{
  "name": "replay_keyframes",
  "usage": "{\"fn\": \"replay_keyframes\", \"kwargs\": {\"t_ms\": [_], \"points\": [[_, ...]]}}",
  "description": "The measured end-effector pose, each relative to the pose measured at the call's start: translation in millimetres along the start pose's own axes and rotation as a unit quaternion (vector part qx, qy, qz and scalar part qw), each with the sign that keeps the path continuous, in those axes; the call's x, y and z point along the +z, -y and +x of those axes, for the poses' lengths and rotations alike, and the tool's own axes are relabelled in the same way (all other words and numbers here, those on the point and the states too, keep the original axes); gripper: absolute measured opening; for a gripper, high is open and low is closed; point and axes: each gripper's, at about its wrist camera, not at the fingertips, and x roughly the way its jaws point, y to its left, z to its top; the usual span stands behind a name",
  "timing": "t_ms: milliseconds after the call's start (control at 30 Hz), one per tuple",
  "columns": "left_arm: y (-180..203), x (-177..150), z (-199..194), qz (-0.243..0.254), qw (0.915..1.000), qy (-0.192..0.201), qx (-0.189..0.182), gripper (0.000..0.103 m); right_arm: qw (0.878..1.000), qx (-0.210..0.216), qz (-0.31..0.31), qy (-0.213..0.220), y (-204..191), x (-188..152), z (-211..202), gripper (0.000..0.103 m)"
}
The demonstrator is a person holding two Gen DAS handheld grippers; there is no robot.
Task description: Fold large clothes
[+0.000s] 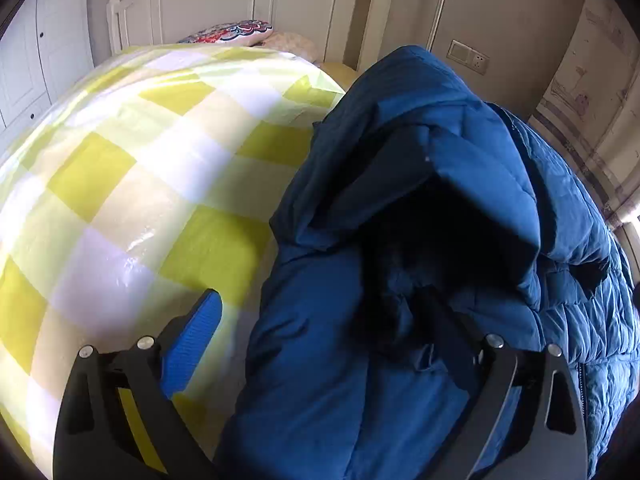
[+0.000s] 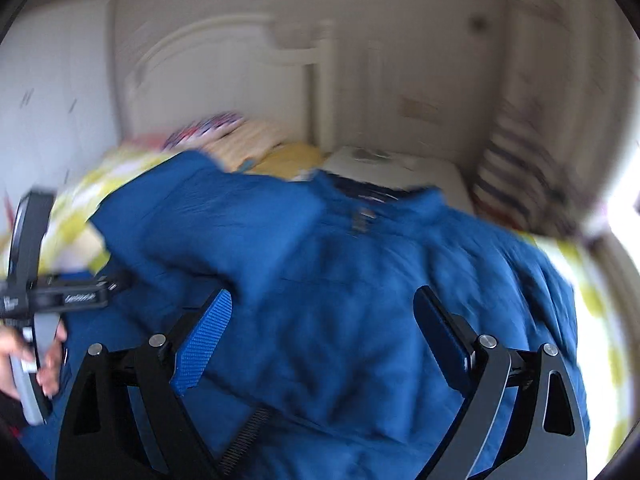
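A large blue quilted puffer jacket (image 1: 420,208) lies bunched on the bed, its dark hood opening facing the left wrist camera. My left gripper (image 1: 320,340) is open, its jaws wide apart, with a fold of the jacket lying between them; its right finger is partly buried in the fabric. In the blurred right wrist view the jacket (image 2: 340,260) spreads across the bed. My right gripper (image 2: 320,340) is open just above the jacket, nothing held. The left gripper's body (image 2: 36,272) and the hand holding it show at the left edge.
The bed has a yellow, white and cream checked cover (image 1: 140,184). A patterned pillow (image 1: 236,32) lies by the white headboard (image 1: 248,0). A wall socket (image 1: 468,56) is on the wall behind. A striped cushion (image 2: 516,176) stands at the right.
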Motion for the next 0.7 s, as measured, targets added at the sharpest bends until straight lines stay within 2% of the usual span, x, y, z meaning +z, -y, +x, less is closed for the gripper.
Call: {"fn": "replay_keyframes", "kwargs": {"t_ms": [33,100,233,300,333,367,400,433,467,500,533,600,633,667,700], "points": [[-1.3,0.2,2.8,-0.002,1.0,-0.001,-0.001,0.099,0.999,-0.01,-0.052,-0.008,-23.9,11.8,7.7,0.089],[-1.9,0.5,3.6,-0.004,1.0,-0.002,-0.003,0.099,0.992,-0.027,-0.117,-0.027,-53.8,24.2,25.1,0.089],[-1.6,0.1,4.2,-0.004,1.0,-0.002,-0.002,0.099,0.971,-0.058,-0.211,-0.095,-96.3,31.3,79.1,0.082],[-1.8,0.6,5.4,-0.004,1.0,-0.002,-0.003,0.099,0.968,-0.07,-0.223,-0.088,-100.4,28.8,87.5,0.07],[-2.0,0.8,5.6,-0.004,1.0,-0.002,-0.003,0.099,0.97,-0.067,-0.219,-0.079,-99.1,28.5,85.5,0.056],[-2.4,2.2,6.4,-0.004,1.0,-0.002,-0.003,0.099,0.976,-0.057,-0.197,-0.068,-92.8,30.6,78.4,0.042],[-2.5,2.2,6.4,-0.004,1.0,-0.002,-0.003,0.099,0.985,-0.044,-0.163,-0.046,-82.0,33.9,65.5,0.037],[-2.3,2.3,6.6,-0.004,1.0,-0.002,-0.003,0.099,0.994,-0.024,-0.106,-0.015,-61.8,38.7,44.3,0.034],[-2.2,2.3,6.8,-0.004,1.0,-0.002,-0.003,0.099,0.998,-0.009,-0.06,0.005,-45.3,41.5,28.6,0.033],[-2.3,2.4,6.8,-0.004,1.0,-0.002,-0.003,0.099,0.999,0.01,0.015,0.037,-15.1,40.8,5.4,0.033],[-2.2,2.4,6.9,-0.004,1.0,-0.002,-0.003,0.1,0.994,0.023,0.084,0.064,16.1,34.7,-14.8,0.033],[-2.1,2.4,7.1,-0.004,1.0,-0.002,-0.003,0.1,0.975,0.041,0.194,0.099,68.4,16.6,-39.7,0.033],[-2.5,3.4,8.1,-0.003,1.0,-0.002,-0.002,0.1,0.958,0.052,0.261,0.107,100.9,-1.5,-46.4,0.033],[-2.6,3.5,8.2,-0.002,1.0,-0.003,0.0,0.1,0.941,0.056,0.318,0.101,129.1,-21.3,-45.2,0.033],[-2.9,3.8,8.9,-0.002,1.0,-0.003,0.0,0.101,0.93,0.043,0.359,0.071,152.8,-42.4,-35.9,0.033]]}}
